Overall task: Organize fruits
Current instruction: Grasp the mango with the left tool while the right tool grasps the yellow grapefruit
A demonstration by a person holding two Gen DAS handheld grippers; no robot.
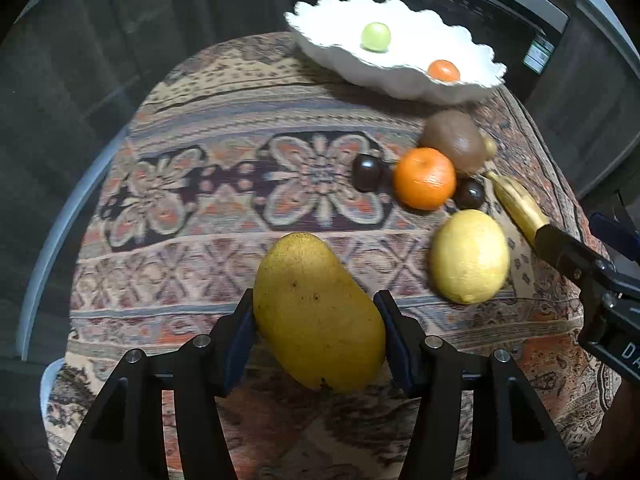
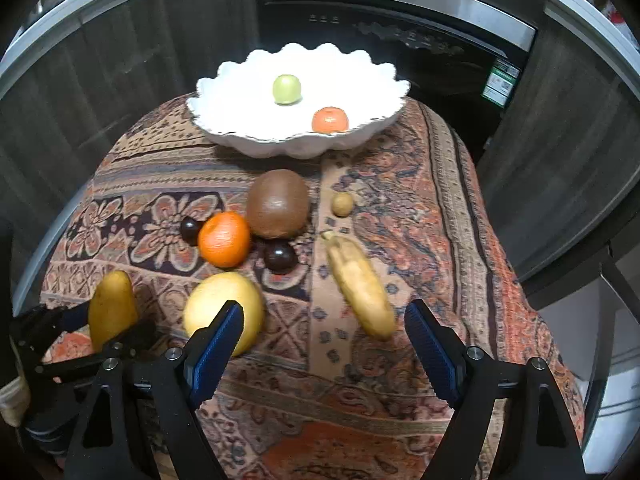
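My left gripper is shut on a yellow mango, its blue pads pressed on both sides; the mango also shows in the right wrist view. My right gripper is open and empty, its fingers wide apart just short of a banana and a yellow lemon. A white scalloped bowl at the table's far side holds a green fruit and a small orange fruit. An orange, a brown kiwi and two dark plums lie on the patterned cloth.
A small tan nut-like fruit lies right of the kiwi. The round table's patterned cloth drops off at the edges. A dark oven front and cabinets stand behind the bowl.
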